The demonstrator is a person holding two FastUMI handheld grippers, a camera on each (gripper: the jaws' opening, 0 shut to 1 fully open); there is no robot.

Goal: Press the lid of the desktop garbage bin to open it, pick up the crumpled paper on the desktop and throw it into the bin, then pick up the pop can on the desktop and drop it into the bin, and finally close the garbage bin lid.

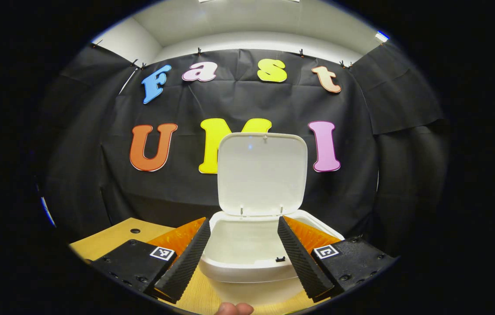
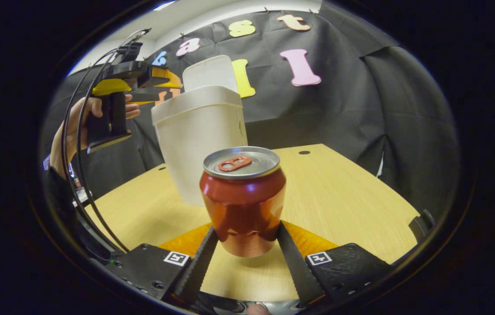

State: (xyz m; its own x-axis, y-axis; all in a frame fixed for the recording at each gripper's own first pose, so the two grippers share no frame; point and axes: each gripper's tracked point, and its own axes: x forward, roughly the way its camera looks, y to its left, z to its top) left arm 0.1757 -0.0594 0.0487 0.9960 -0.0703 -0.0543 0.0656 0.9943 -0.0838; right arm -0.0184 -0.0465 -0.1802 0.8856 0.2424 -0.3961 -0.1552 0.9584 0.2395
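The white desktop bin [image 1: 247, 267] stands with its lid [image 1: 261, 175] raised upright, and I cannot make out anything inside it. My left gripper [image 1: 243, 221] hovers open just in front of and above the bin's mouth, nothing between its fingers. In the right gripper view, a red pop can [image 2: 243, 197] stands upright between the fingers of my right gripper [image 2: 246, 229], which is shut on its lower half. The can casts a shadow just beneath it on the wooden table [image 2: 339, 192]. Behind the can stands the bin [image 2: 199, 144] with its lid [image 2: 210, 72] up.
The left gripper [image 2: 134, 83], held by a hand [image 2: 72, 127] with cables trailing down, sits beside the bin's top at the upper left of the right gripper view. The wooden table [image 1: 112, 238] ends close to the black cloth wall. A fingertip [image 1: 234, 309] shows at the bottom edge.
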